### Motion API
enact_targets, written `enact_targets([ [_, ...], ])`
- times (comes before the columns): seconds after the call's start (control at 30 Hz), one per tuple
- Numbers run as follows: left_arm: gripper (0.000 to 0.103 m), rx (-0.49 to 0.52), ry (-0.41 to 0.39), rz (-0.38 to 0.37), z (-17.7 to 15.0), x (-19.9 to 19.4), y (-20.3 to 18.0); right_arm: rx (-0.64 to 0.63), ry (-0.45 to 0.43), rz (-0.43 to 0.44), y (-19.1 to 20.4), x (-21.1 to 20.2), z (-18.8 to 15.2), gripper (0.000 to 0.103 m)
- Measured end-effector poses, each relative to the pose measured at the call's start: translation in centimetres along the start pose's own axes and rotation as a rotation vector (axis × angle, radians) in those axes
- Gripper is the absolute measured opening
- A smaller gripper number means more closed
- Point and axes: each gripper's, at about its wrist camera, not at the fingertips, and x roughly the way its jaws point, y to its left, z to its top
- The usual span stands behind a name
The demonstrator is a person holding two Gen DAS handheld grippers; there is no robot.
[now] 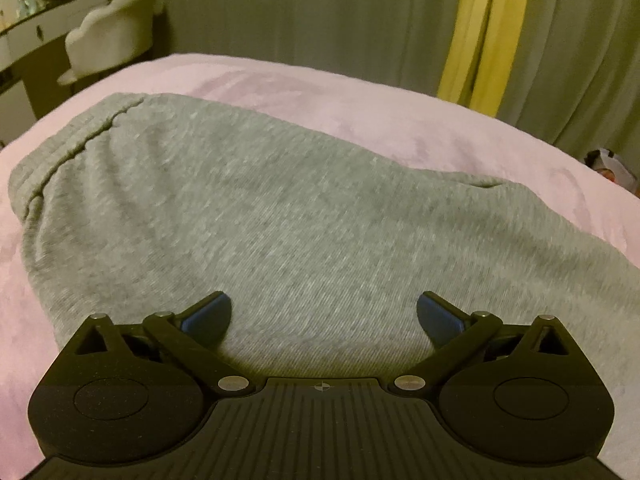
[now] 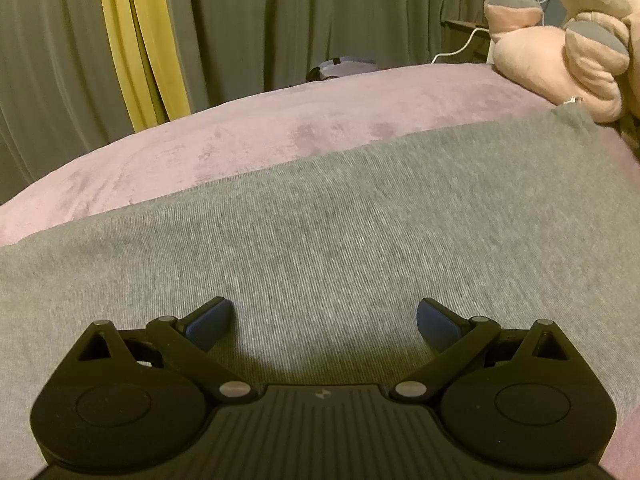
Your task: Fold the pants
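Over the pink plush bedspread (image 1: 360, 112), your left gripper (image 1: 324, 316) and right gripper (image 2: 325, 320) both gape wide, empty, above the grey ribbed knit pants (image 1: 248, 208).

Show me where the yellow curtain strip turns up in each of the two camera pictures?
Left wrist view: the yellow curtain strip hangs at upper right, behind the pink bed.
Right wrist view: the strip hangs at upper left, behind the bed.
Shared landmark: the gray pants spread across the bed in both.
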Motion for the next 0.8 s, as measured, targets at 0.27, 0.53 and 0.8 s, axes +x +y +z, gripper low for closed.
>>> enact_targets([
  [0.27,0.103,-0.014,-0.005,0.019,-1.1,-1.4,0.4,0.375,-0.013,0.200,-7.0,-1.9,1.1,0.099],
  [0.53,0.103,-0.012,-0.018,0.041,-1.4,-1.1,0.0,0.780,-0.238,0.180,-22.8,-9.7,-3.0,0.093],
  [0.8,0.103,-0.006,-0.040,0.056,-1.4,-0.6,-0.4,1.051,-0.248,0.221,-31.2,-8.8,-9.3,0.045],
])
